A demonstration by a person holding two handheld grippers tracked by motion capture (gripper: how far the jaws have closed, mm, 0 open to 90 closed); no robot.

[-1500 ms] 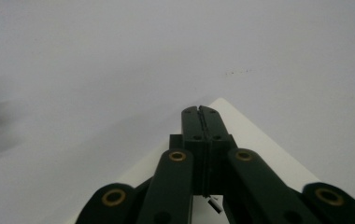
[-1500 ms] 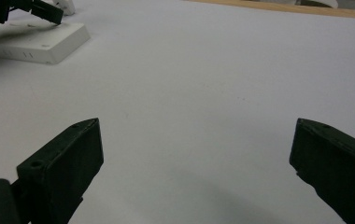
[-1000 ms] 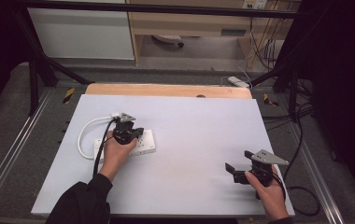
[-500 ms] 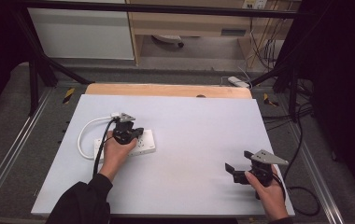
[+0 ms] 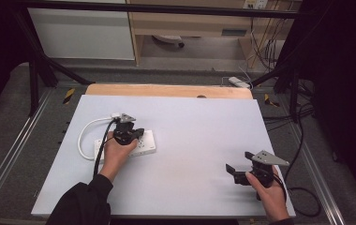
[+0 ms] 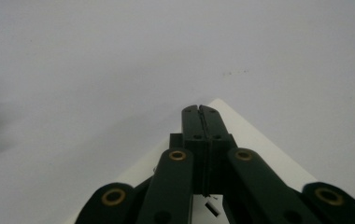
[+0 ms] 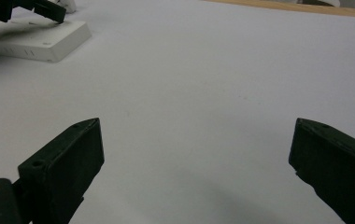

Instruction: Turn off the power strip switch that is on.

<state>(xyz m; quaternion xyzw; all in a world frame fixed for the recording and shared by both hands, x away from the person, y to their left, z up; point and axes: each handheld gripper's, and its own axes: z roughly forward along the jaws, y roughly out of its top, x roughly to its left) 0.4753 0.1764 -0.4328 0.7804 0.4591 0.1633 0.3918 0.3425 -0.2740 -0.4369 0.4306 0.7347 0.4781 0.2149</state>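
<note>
A flat white plastic power strip (image 5: 128, 145) lay on the left part of the big pale grey table top (image 5: 199, 126). Its white cord (image 5: 86, 136) curled in a loop beside it, on the side away from the middle of the table.

The left gripper (image 5: 130, 136) sat right over the power strip, with its tip above the strip's top face. In the left gripper view, its two black jaws were pressed tight together with nothing between them, and the tip (image 6: 200, 116) pointed at a corner of the white strip (image 6: 264, 149). It looked as if the closed tip was meant to press on something there, maybe a switch, but the pictures did not show a button clearly.

The right gripper (image 5: 241, 171) was far off, near the front right corner of the table. Its jaws stood wide apart and held nothing. In the right gripper view, the strip (image 7: 35, 39) showed far away at the top left.

To do this step well, the left hand should push straight down and gently, so the light strip does not slide or tip. Keeping the jaws shut gives one firm tip to press with. If the strip starts to move, the right gripper could come over and hold its far end still. The tip should also stay clear of the cord.
</note>
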